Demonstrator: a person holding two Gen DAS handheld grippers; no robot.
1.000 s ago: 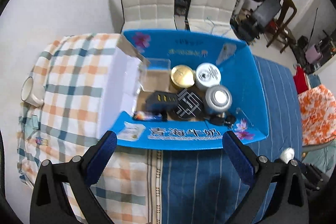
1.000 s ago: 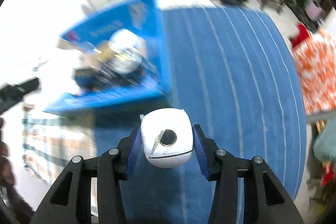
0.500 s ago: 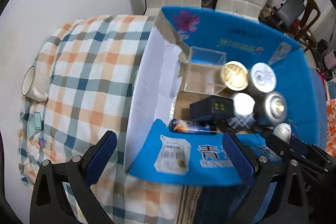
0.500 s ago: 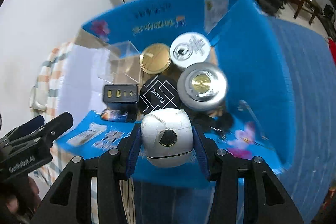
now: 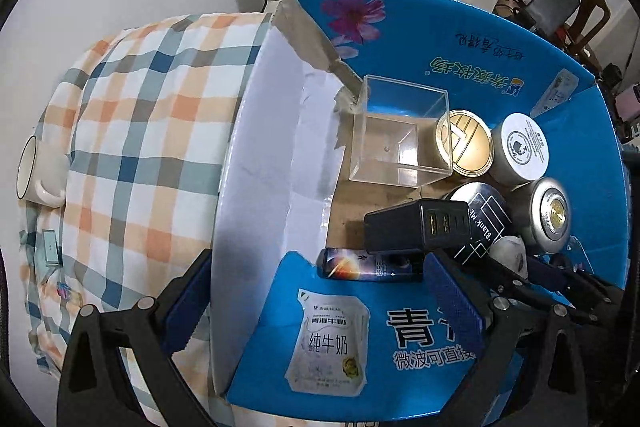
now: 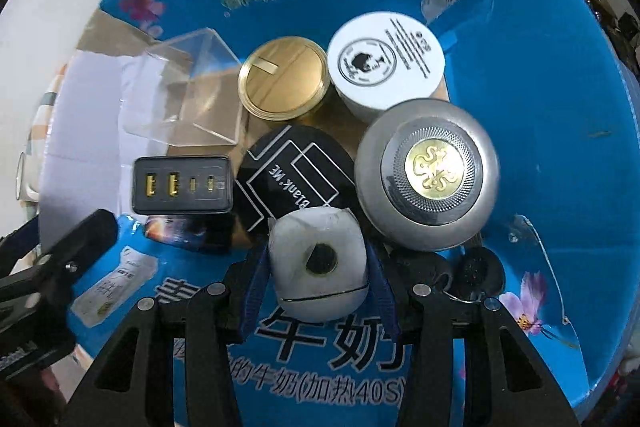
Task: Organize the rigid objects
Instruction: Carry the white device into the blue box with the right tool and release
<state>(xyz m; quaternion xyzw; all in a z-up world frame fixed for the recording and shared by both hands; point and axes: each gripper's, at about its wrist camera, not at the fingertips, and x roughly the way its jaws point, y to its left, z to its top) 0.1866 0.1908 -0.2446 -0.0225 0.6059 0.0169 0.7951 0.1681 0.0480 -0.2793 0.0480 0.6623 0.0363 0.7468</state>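
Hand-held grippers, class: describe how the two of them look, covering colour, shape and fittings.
Both the left hand-held gripper and the right hand-held gripper have black angular frames with triangular cut-outs and silver round screw heads. Each finger carries a dark blue textured pad. No cables or sleeves show.

The right gripper (image 6: 320,267) has its two blue-padded fingers (image 6: 254,283) pressed on something held between them, pointing down. The left gripper (image 5: 320,311) is spread wide with nothing between its fingers, and seems to sit just beside the right one.
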